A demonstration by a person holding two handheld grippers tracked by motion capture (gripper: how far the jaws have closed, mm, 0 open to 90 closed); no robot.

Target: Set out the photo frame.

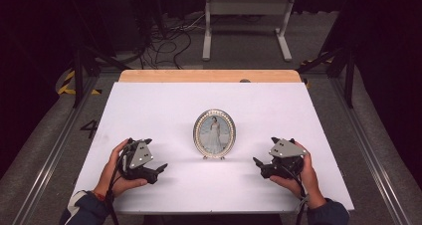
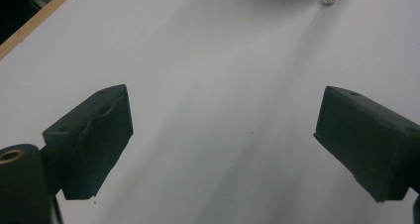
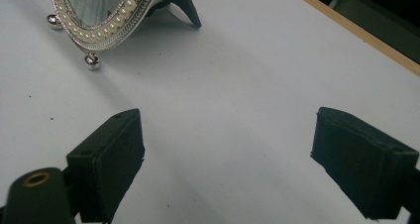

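Oval photo frame (image 1: 214,134) stood upright at centre of high view on white table (image 1: 149,100), propped by rear strut. Left gripper (image 1: 160,169) and right gripper (image 1: 257,163) held low at either side, well apart from frame, jaws spread wide, nothing gripped; two-sided approach judged likely.

**Readable markings: one floor numeral**

High view: a dark numeral "4" (image 1: 89,129) is painted on the grey floor (image 1: 45,150), left of the table (image 1: 149,105). Yellow-and-black hazard striping (image 1: 69,85) lies on the floor farther back; it carries no lettering. Both gripper views: no legible text, labels or brands.
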